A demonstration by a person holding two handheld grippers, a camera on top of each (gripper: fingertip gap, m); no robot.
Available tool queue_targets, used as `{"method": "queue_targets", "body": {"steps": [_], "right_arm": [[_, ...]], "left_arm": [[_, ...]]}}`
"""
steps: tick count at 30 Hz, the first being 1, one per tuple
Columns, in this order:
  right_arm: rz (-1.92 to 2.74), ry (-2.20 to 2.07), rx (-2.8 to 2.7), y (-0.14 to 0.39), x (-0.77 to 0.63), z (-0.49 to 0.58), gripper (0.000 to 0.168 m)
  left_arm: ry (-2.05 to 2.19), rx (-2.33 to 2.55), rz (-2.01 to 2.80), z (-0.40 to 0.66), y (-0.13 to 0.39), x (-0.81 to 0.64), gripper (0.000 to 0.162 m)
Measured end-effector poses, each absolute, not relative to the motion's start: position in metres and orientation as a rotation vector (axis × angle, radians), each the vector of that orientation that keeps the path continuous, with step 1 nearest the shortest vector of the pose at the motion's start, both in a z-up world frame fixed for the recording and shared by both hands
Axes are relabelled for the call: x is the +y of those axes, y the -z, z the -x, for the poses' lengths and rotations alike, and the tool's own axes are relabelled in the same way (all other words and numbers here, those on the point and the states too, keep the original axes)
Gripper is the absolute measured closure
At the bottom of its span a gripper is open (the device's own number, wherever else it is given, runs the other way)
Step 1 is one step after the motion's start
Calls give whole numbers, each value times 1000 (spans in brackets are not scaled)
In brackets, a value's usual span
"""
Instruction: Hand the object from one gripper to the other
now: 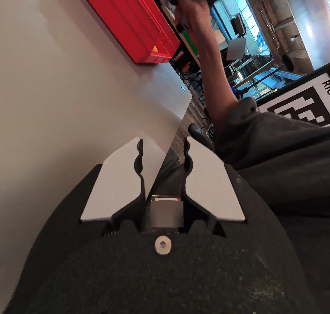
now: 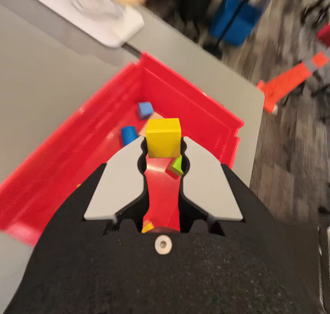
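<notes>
Left wrist view: the left gripper point(image 1: 163, 159) waits parted and empty beside the pale grey table point(image 1: 53, 91); it should hold level until the block arrives.

Right wrist view: the right gripper point(image 2: 163, 144) pinches a glossy yellow wooden cube point(image 2: 162, 137) at its fingertips, above the red plastic bin point(image 2: 187, 94) of blocks.

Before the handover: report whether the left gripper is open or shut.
Open: the left gripper shows a clear gap between its fingertips, with nothing held.
</notes>
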State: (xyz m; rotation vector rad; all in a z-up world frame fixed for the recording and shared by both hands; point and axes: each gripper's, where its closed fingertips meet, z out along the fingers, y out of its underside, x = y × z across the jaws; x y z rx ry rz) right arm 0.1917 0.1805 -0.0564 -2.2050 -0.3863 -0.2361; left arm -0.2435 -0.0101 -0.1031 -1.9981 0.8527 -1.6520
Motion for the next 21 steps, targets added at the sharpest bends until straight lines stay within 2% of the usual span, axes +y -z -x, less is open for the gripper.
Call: {"method": "queue_targets", "body": {"steps": [5, 13, 16, 18, 20, 21], "right_arm": [[2646, 263, -311, 130, 234, -237, 133], [2929, 301, -331, 186, 255, -246, 133], [2907, 272, -317, 191, 256, -246, 129], [2858, 317, -283, 182, 255, -249, 110], [2734, 359, -240, 151, 251, -242, 98], [2624, 332, -228, 130, 247, -229, 100]], "left_arm": [[1621, 870, 2006, 243, 106, -11, 119], [1556, 886, 2011, 247, 108, -8, 119], [1440, 940, 2024, 250, 116, -6, 119], [1320, 976, 2045, 253, 125, -1, 118], [1227, 986, 2056, 256, 129, 5, 117], [1204, 986, 2050, 256, 128, 6, 117]]}}
